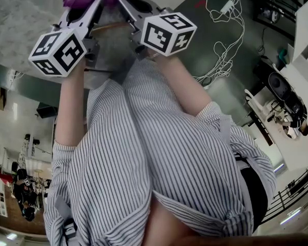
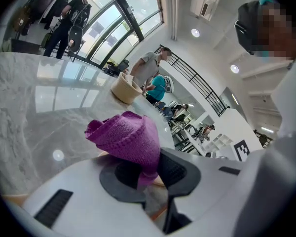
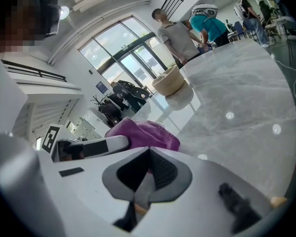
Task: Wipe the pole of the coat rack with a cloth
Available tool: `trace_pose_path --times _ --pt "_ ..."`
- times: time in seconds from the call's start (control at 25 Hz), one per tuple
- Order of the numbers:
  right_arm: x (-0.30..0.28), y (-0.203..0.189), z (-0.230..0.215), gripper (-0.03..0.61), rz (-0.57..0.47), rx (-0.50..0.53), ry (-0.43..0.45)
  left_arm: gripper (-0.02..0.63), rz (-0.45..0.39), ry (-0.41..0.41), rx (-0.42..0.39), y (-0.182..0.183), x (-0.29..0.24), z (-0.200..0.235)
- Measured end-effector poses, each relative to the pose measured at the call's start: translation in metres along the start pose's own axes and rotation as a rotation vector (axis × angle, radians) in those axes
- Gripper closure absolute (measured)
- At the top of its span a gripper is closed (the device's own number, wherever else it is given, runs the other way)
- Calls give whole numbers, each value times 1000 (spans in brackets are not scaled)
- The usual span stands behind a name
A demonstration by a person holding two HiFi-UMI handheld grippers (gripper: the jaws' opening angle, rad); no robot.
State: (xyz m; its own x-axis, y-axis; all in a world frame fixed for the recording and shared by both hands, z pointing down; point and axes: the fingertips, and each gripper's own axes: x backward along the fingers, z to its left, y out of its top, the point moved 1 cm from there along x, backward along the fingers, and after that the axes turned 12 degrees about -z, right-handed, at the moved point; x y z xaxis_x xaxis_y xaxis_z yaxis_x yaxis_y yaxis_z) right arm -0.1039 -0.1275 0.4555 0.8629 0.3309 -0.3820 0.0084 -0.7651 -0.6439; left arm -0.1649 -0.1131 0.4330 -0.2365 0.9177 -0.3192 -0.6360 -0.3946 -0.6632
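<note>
at the left tool [image 2: 148,173]: clamped on a fold of the purple knitted cloth [image 2: 127,138], with the bulk bunched ahead of the tips, probably to offer a thick pad for rubbing. between the two tools: a thin brown wooden bar [image 1: 111,26], likely the coat rack's pole, near the cloth, contact unclear. at the right tool [image 3: 147,176]: pressed together on nothing visible, cloth just past the tips, seemingly steadying. ahead of both: pale grey marble surface [image 3: 246,83], open, with a woven tan basket [image 3: 168,81] well beyond.
</note>
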Motion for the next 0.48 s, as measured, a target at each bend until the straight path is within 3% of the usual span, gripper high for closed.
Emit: trace_pose_path --times 0.48 --pt "-17 -8 27 565 25 22 41 534 -57 43 6 10 22 18"
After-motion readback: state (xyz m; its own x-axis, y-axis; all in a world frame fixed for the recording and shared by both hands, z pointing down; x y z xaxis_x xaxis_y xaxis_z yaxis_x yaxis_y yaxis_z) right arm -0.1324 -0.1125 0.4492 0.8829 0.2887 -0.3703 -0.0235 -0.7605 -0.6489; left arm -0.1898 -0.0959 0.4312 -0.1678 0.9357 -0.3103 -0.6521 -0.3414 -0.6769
